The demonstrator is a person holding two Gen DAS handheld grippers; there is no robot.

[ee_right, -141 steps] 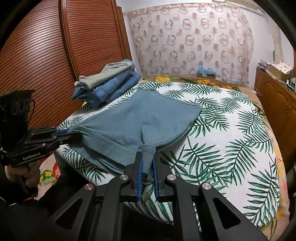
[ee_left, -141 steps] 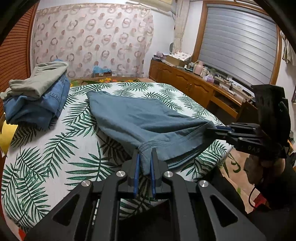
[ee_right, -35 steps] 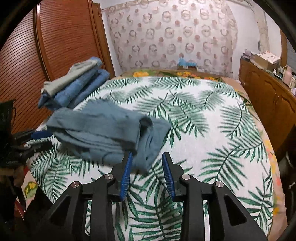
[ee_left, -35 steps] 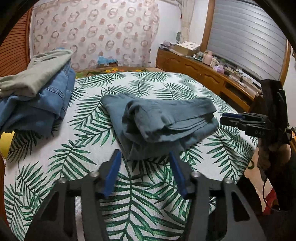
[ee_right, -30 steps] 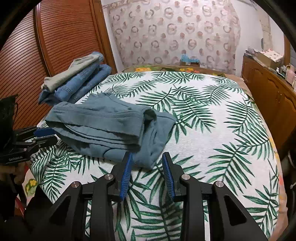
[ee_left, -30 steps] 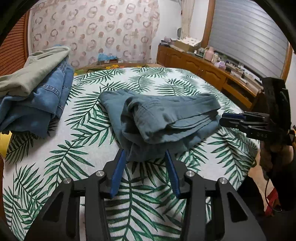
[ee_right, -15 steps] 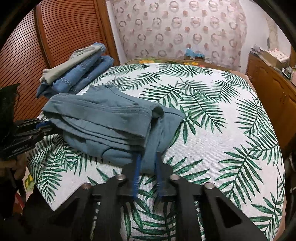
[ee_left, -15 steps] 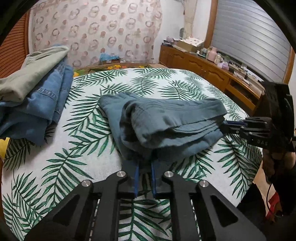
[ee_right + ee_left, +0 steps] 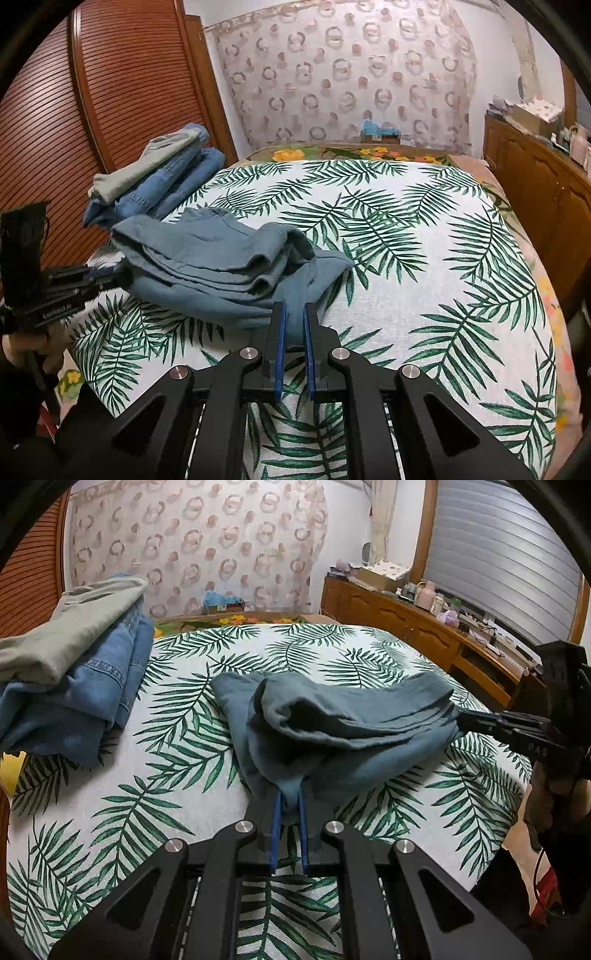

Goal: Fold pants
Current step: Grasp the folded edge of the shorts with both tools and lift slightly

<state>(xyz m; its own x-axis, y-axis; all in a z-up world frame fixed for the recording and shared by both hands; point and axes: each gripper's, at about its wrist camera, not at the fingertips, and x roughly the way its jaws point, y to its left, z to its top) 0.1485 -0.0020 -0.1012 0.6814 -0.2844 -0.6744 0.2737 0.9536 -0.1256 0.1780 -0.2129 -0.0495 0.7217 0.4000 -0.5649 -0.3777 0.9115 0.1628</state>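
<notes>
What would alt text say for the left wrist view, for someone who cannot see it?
The left claw pinches the near edge of folded blue-grey cotton pants on a palm-leaf bedspread, while the right claw grips their far end. Stacked jeans lie to the left.

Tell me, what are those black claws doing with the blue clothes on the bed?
A person is folding pants on the bed with a claw in each hand. The left claw and the right claw are each shut on one end of the bunched, half-folded pants. A pile of clothes sits to one side, apart from the pants.
</notes>
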